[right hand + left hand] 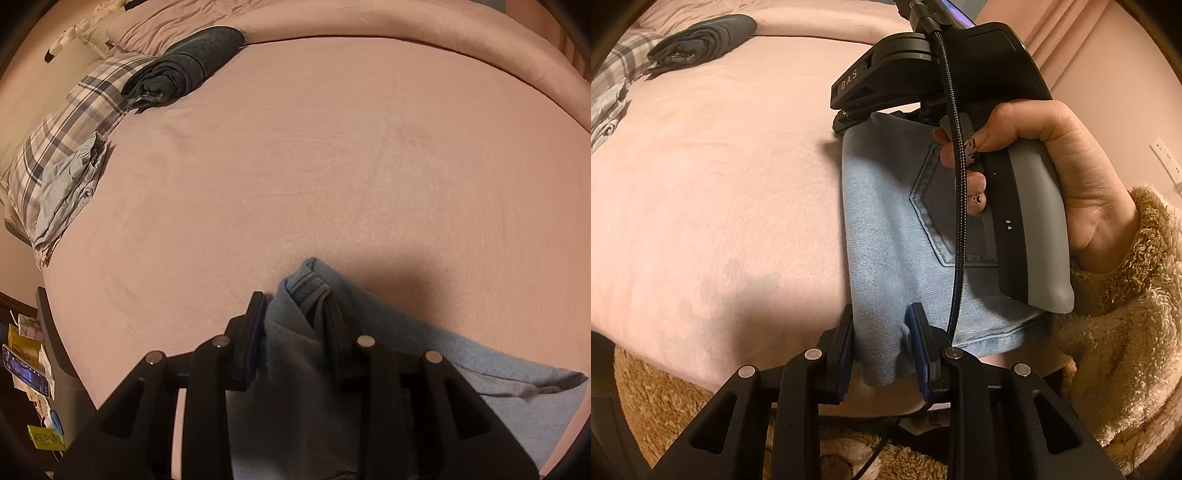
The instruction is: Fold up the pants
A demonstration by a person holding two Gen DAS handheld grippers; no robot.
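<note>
We have the jeans point(886, 229) pinched at two places so that the denim hangs as one flat panel above the bed point(720, 184). Our left gripper point(882, 332) is clamped on the near edge of the cloth, with fabric filling the gap between its pads. Our right gripper point(295, 314) is likewise closed on a bunched thickness of denim, several layers showing between its fingers, which suggests to us that the pants are already doubled at least once.

In the left view the right gripper's body and the hand point(1063, 166) holding it sit over the far end of the panel, above a back pocket point(945, 206), so the two grips span one edge and keep it taut. In the right view the rest of the jeans trails off to the right across the blanket.

We judge the wide bare stretch of bed ahead is the landing place, well apart from the dark folded pile point(184, 62) and the plaid pillow point(74, 122) at the far left.
</note>
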